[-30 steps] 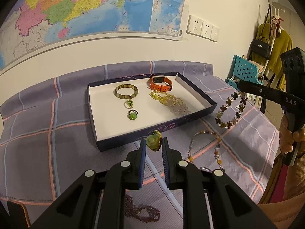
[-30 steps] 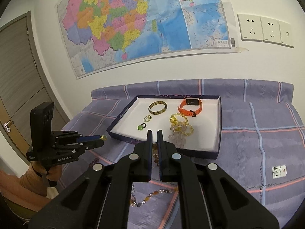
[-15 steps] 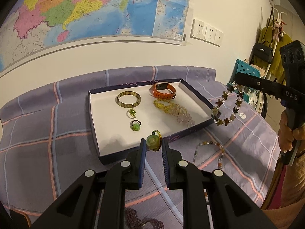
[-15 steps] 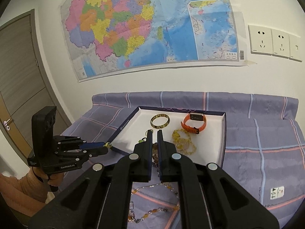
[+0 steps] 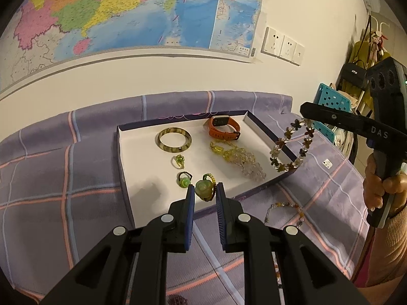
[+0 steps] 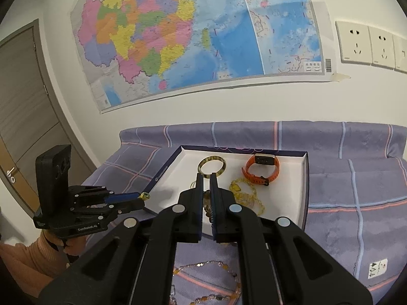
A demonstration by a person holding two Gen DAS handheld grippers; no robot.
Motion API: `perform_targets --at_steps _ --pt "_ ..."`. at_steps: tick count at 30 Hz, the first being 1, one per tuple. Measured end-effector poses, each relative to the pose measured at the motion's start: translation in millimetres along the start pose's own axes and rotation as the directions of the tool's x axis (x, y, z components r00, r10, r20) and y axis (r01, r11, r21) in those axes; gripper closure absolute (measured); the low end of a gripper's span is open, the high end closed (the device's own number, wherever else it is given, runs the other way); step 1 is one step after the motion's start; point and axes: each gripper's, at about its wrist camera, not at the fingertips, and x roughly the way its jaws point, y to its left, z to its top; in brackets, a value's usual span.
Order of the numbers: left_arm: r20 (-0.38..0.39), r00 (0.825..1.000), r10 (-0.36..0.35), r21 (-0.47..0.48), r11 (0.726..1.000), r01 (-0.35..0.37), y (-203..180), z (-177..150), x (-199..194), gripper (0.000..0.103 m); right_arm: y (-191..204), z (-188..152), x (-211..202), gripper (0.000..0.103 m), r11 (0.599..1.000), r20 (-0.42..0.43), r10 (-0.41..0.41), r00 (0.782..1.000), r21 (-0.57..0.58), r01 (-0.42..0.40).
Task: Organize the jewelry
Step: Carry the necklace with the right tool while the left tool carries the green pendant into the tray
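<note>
My left gripper is shut on a green stone ring and holds it over the near edge of the white jewelry tray. My right gripper is shut on a flower-bead bracelet, which hangs from it above the tray's right rim. In the tray lie a green bangle, an orange watch, a yellow bead bracelet and two small green rings.
A beaded necklace lies on the purple checked cloth right of the tray; it also shows in the right wrist view. A dark bead piece sits at the near edge. A wall with a map stands behind the table.
Both grippers have moved forward and up toward the tray. The ring now hangs over the tray's near edge and the flower bracelet has risen from the cloth to over the right rim.
</note>
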Motion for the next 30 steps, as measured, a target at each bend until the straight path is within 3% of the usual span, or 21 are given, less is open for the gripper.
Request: perform_targets --at_steps 30 --pt "-0.102 0.994 0.037 0.025 0.999 -0.034 4 12 57 0.088 -26 15 70 0.098 0.996 -0.078 0.028 0.997 0.087 -0.021"
